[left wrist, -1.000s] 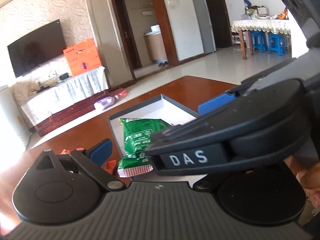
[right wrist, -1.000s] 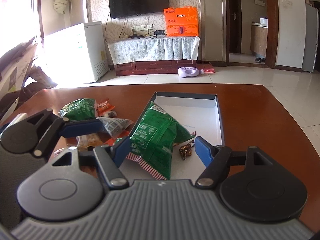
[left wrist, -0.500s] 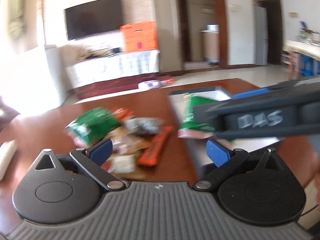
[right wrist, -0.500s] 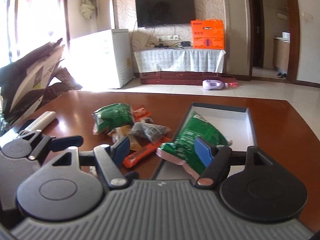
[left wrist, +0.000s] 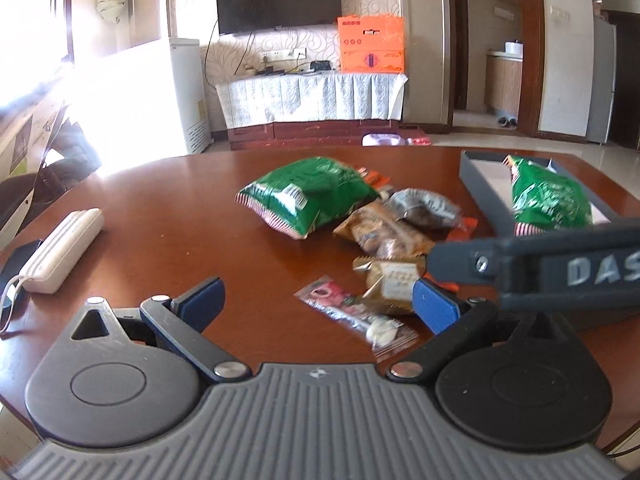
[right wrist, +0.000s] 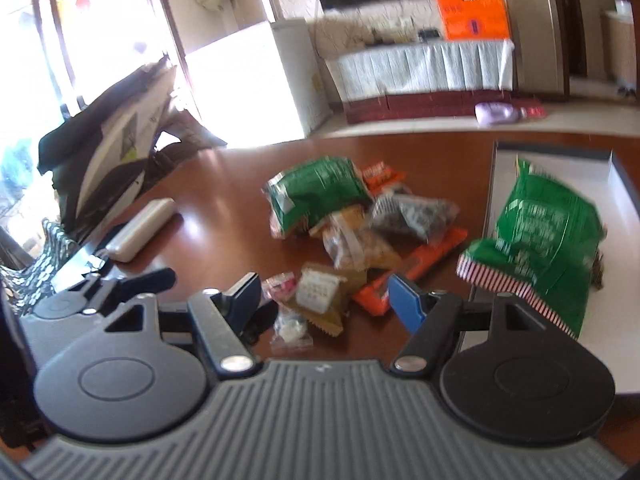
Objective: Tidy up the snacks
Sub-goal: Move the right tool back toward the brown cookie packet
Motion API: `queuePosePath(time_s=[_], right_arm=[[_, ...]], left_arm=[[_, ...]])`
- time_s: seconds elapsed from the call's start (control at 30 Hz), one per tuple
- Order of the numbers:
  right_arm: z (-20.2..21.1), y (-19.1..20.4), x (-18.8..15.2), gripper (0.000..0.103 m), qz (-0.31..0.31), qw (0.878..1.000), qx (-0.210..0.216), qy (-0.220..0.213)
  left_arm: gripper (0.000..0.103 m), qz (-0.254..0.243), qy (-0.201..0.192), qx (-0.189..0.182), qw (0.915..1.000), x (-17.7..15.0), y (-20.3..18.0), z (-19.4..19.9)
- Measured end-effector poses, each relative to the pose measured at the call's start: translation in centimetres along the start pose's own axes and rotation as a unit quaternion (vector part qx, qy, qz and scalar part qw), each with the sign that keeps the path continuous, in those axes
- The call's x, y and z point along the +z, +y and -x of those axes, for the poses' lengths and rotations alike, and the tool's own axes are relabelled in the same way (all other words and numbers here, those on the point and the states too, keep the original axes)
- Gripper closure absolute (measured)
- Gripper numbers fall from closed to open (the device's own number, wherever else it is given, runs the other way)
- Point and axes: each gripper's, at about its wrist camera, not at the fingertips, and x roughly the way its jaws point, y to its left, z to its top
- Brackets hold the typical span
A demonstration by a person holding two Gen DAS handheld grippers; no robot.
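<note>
— So, left view first: which step is this?
— Picking the next snack. The left gripper (left wrist: 316, 300) is spread and empty over the table (left wrist: 160, 216); one green bag (left wrist: 550, 202) already lies in the tray (left wrist: 480, 192), and a second green bag (left wrist: 308, 196) heads the loose pile.
— And the right view?
— The right gripper (right wrist: 324, 300) is spread too, above a small tan packet (right wrist: 320, 294). I'd judge it must lower and pinch. Blur hides every label.
</note>
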Motion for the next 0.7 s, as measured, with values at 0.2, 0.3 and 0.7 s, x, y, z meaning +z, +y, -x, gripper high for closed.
queuePosePath(time_s=[0.2,0.3,0.7], right_arm=[[-0.8,-2.3,-0.9,0.036,-0.027,0.998,-0.046,0.031],[-0.4,-2.7,-1.0,0.037,-0.001,0.996,-0.086,0.036],[-1.9,-2.3,0.2,0.037,0.020,0.992,-0.122,0.033]], left_arm=[[0.001,-0.001,0.006,-0.007,1.0000,-0.3,-0.3,-0.5],[0.002,-0.020,0.009,-0.025,0.9994,-0.3,-1.3,-1.1],[0.002,-0.011,0.060,0.032,0.9976,-0.5,-0.2,-3.3]])
